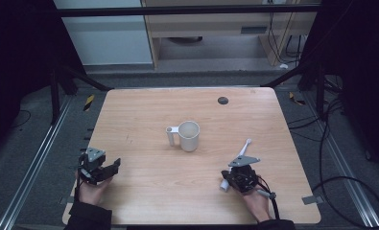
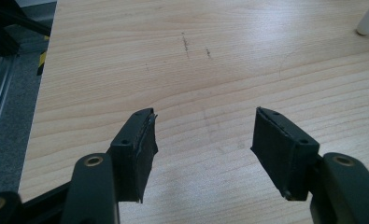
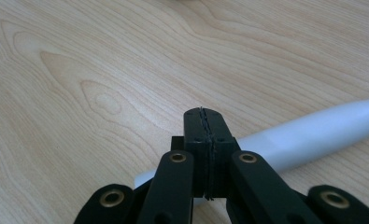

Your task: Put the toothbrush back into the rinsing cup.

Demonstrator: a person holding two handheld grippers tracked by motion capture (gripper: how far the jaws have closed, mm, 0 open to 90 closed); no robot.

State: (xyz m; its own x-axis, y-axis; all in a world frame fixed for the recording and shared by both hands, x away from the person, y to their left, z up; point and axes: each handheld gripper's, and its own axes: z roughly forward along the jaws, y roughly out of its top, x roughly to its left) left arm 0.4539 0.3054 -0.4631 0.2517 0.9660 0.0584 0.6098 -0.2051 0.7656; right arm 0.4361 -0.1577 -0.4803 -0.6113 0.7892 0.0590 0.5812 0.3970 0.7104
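resting shut right tongs (image 3: 205, 116) over white toothbrush (image 3: 313, 135); left tongs (image 2: 203, 135) open

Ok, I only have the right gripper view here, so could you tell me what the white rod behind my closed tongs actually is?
Observer: From the high view it looks like a slim white plastic toothbrush, lying flat with its head pointing away from the person.
Operator: Is anything else on the table?
Observer: Yes, a white cylindrical mug with a side handle stands upright near the middle of the pale wooden table.
Operator: And the left tongs?
Observer: The left tongs are open over bare wood, with nothing between them.
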